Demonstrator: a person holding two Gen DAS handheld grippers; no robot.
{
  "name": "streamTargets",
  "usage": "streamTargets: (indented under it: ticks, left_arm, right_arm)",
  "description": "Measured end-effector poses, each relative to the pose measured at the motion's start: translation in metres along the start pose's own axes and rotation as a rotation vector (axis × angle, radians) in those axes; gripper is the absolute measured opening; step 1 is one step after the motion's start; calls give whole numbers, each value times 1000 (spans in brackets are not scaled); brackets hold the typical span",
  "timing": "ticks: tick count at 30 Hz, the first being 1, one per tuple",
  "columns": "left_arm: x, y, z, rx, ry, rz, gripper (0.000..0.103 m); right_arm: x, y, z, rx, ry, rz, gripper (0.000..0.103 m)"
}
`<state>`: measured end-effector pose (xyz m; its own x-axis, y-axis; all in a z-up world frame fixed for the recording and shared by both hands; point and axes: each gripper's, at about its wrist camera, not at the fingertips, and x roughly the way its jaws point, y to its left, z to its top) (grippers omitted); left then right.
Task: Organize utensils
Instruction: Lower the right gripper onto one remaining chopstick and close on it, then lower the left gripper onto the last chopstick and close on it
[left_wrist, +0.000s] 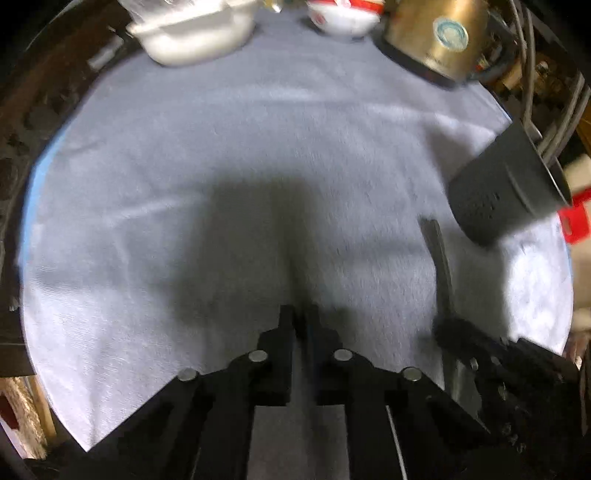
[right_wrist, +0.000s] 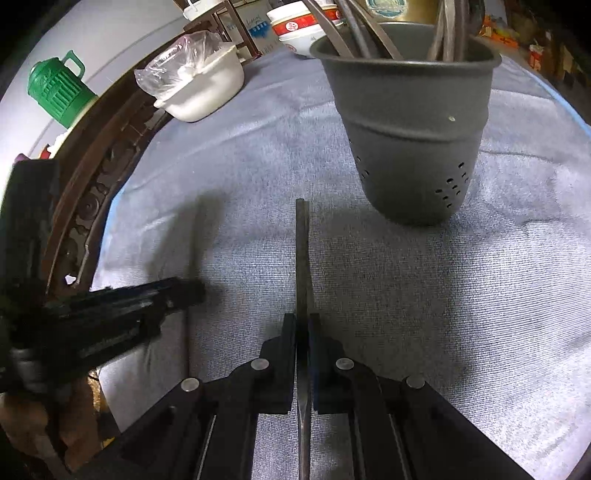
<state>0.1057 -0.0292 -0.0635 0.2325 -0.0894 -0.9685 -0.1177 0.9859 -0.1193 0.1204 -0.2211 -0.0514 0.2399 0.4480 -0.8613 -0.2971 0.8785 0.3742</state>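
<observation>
right gripper (right_wrist: 303, 321) clamped on flat utensil handle (right_wrist: 302, 251) | we see grey holder (right_wrist: 406, 122) ahead-right, utensils inside; left gripper (right_wrist: 184, 291) low at left, over cloth (right_wrist: 443, 295)

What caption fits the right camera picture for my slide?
Right gripper clamps a flat metal utensil beside the grey utensil holder.

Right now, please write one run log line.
right gripper: shut on utensil | left gripper: shut, empty | holder: upright
</observation>
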Motion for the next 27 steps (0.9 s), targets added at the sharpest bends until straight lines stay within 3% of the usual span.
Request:
streamTargets:
  ticks: [5, 9, 12, 14, 18, 21, 22, 23, 27]
  left_arm:
    - [-14, 15, -25, 32, 23, -33, 5]
    - [-20, 23, -28, 30, 87, -76, 6]
    - [-23, 27, -17, 7, 118, -67, 20]
    - [-28, 28, -10, -2, 92, -38, 38]
    - [-31, 27, -6, -4, 98, -57, 39]
    - [-31, 18, -8, 34, 88, -36, 39]
    - [-32, 17, -9, 46, 82, -28, 30]
    - [-32, 16, -10, 49, 88, -29, 4]
    - [-31, 24, -8, 46, 109, -93, 5]
  right_arm:
    - [-3, 3, 0, -41, 51, -18, 7]
    - [-1, 7, 4, -72, 127, -44, 9]
    - [5, 11, 16, -83, 189, -74, 9]
    - [8, 15, 22, -104, 210, -118, 9]
    - [10, 20, 35, -104, 215, -164, 9]
    - [17, 22, 40, -107, 212, -184, 10]
    - [18, 23, 42, -106, 214, -186, 10]
    - [20, 25, 43, -116, 220, -192, 10]
    - [21, 27, 42, -145, 227, -198, 8]
